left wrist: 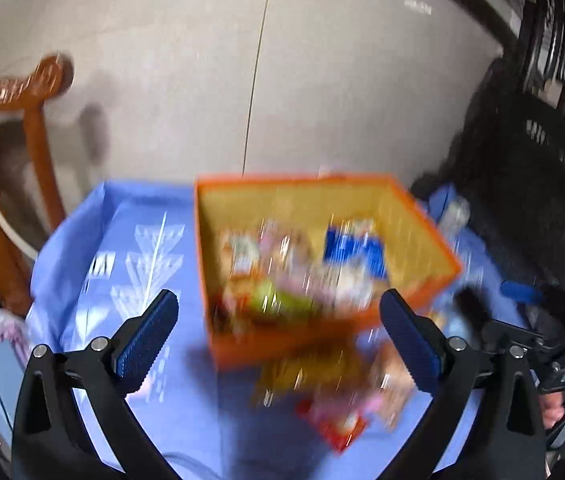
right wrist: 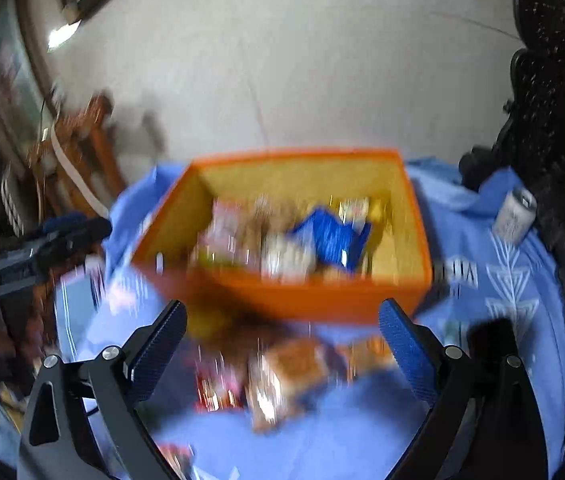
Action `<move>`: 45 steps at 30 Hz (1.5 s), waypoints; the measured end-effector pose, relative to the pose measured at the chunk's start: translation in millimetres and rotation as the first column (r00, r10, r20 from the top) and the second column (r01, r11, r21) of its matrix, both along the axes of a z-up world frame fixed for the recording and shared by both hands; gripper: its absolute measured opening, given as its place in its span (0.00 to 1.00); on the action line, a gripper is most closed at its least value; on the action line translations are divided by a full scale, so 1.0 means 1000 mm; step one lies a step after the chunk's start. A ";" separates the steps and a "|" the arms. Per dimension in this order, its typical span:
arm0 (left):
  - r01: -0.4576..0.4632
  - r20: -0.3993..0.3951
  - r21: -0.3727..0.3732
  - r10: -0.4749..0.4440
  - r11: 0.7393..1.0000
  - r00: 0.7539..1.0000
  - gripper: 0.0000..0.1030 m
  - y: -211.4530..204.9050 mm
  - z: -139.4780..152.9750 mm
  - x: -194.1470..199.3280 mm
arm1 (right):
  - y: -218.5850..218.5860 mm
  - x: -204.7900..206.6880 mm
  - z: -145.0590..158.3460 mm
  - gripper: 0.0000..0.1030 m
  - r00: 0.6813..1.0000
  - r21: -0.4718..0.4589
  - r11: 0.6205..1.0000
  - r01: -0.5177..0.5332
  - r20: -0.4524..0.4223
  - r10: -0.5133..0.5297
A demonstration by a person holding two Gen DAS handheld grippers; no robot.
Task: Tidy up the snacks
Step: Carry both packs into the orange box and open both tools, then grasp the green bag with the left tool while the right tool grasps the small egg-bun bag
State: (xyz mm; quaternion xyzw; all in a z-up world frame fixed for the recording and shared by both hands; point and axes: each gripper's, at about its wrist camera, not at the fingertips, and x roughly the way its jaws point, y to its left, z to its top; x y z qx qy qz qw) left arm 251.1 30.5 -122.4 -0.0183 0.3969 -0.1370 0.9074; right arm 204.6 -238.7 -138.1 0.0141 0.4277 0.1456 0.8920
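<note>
Motion blur obscures the snacks point(left wrist: 302, 264) inside the orange box point(right wrist: 282, 296); loose packets point(right wrist: 282, 376) nearer, orientation indeterminable. Left tongs point(left wrist: 278, 340) and right tongs point(right wrist: 282, 344) released, empty.

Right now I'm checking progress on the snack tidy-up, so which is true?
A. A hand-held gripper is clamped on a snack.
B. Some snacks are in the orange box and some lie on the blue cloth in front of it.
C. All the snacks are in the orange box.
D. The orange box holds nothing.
B: packets show inside the orange box, and loose snacks lie on the blue cloth before it.
</note>
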 end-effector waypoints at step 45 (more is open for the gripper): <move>0.225 -0.182 0.214 -0.187 0.951 0.965 0.96 0.007 -0.148 -0.142 | 0.076 -0.121 -0.110 0.47 0.958 -0.165 0.971 -0.171 -0.257 0.125</move>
